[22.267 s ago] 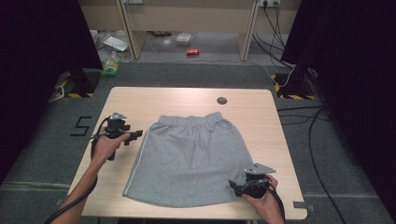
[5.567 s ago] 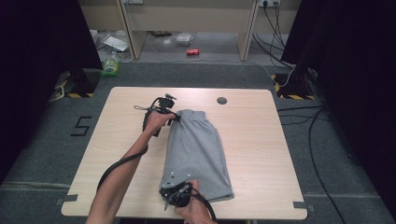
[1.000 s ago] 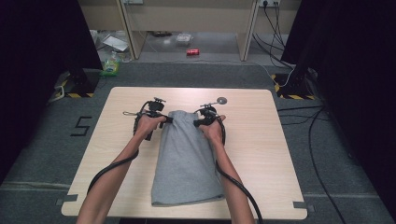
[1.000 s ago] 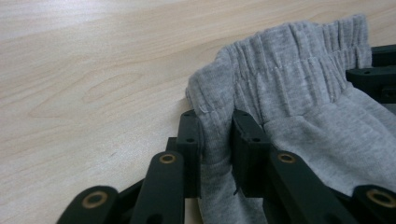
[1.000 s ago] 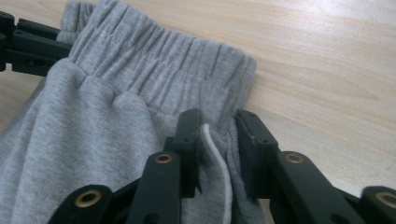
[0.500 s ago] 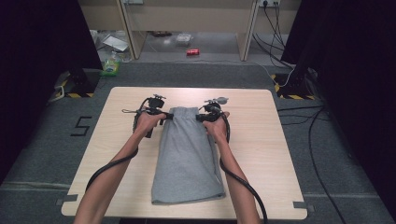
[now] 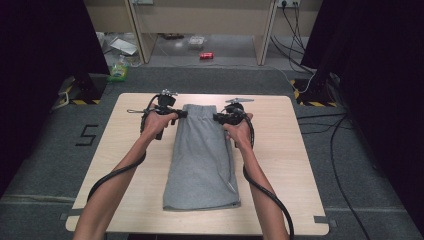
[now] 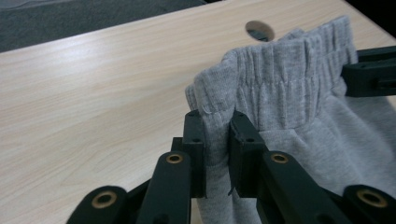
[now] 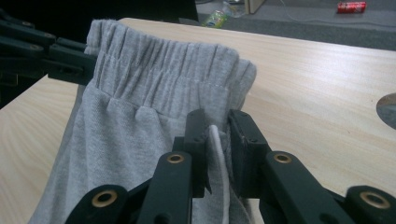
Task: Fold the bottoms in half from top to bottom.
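Grey shorts, folded lengthwise, lie down the middle of the wooden table. Their elastic waistband is at the far end and is raised off the wood. My left gripper is shut on the waistband's left corner. My right gripper is shut on the right corner, with a white drawstring between its pads; its jaws have just been closing on the cloth. Each gripper view shows the other gripper's jaw at the far corner.
A round hole is in the tabletop just beyond the waistband. Bare wood lies on both sides of the shorts. A red can, a green bottle and cables are on the floor beyond the table.
Both hands have risen a little at the far end of the shorts, taking the waistband up off the table. The rest of the shorts stay flat.
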{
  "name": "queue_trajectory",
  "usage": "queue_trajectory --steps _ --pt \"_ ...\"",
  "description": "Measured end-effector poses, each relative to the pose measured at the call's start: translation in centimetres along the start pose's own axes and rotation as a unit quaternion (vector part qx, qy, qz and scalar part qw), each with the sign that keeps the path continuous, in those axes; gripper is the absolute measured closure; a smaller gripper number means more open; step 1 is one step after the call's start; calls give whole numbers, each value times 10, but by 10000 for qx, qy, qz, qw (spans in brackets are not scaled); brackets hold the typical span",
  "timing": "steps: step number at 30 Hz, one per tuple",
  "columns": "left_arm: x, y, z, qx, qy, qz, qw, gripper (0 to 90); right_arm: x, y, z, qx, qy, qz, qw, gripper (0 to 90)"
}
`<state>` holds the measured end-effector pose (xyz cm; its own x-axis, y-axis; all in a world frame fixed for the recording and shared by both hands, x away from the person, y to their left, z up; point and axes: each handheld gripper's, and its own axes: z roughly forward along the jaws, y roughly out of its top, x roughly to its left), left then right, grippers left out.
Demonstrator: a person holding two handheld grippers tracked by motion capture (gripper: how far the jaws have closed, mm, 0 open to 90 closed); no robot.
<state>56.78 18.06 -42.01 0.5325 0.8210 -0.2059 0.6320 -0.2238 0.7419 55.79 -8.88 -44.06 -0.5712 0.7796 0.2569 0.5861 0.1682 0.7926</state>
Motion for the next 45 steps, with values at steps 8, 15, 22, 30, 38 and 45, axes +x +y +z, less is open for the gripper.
queue_trajectory --steps 8,15,22,30,38,45 --pt "-16 -8 -26 -245 -304 418 9984 786 5 -10 -29 -264 344 -231 9988 787" --pt "-34 -29 -57 -555 -576 741 9940 785 24 -23 -59 -504 500 -548 9960 786" --pt "-50 -59 -81 -745 -807 952 9894 785 45 -45 -84 -670 610 -791 9927 786" --pt "-64 -101 -95 -847 -1121 928 9857 782 66 -79 -104 -631 750 -896 9911 786" --pt "-81 -145 -99 -727 -1275 1156 9824 778 81 -114 -117 -463 859 -1026 9899 786" --pt "-87 -173 -94 -511 -1376 1293 9807 764 87 -141 -119 -213 876 -1084 9900 783"
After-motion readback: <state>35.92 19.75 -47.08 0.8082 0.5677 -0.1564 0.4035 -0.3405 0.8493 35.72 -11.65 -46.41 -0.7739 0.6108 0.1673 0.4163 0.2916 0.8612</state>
